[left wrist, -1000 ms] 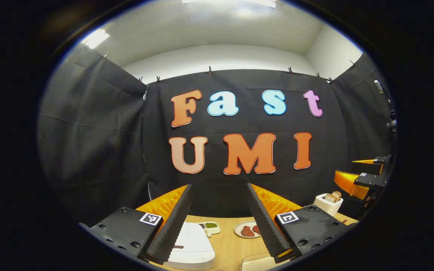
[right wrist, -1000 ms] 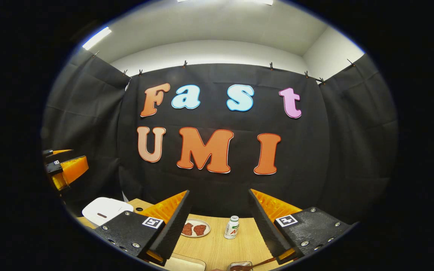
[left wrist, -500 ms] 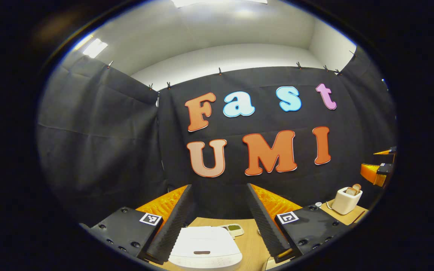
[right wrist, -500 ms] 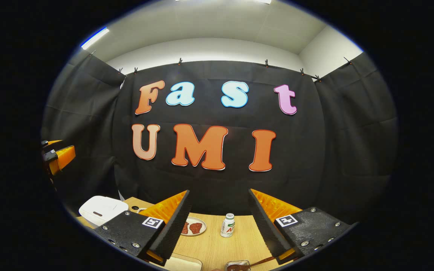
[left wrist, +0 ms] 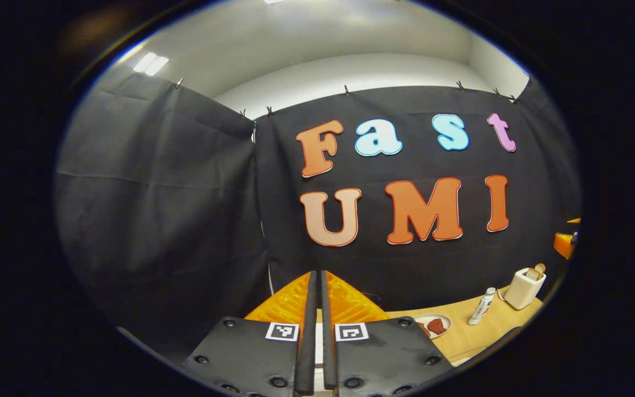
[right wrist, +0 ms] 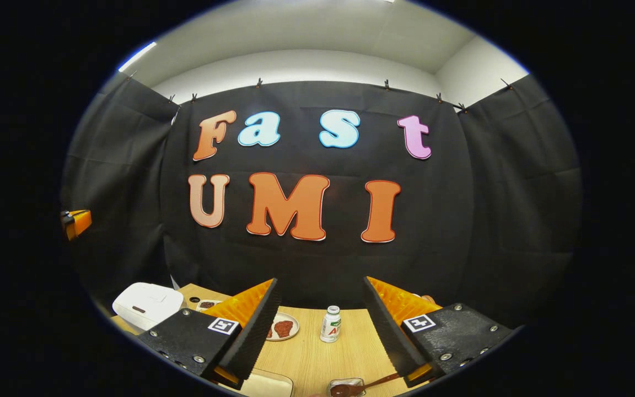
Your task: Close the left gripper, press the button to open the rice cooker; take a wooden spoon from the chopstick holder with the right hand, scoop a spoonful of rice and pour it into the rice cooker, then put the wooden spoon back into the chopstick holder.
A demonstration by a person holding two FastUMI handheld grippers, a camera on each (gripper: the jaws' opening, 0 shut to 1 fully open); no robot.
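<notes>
Ceiling-lit, sharp centre, edges bent, perhaps dim.

The small bottle (right wrist: pixel 329 325) on the tabletop (right wrist: pixel 317 358) carries a red and green label, too small to read. Each claw bears black-and-white square markers (left wrist: pixel 282 331), which are patterns and not text.

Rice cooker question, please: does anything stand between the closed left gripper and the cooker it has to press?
I cannot tell. In the left gripper view, the left gripper hides what lies ahead. In the right gripper view, the rice cooker sits lid-down on the table, nothing on top of it.
</notes>
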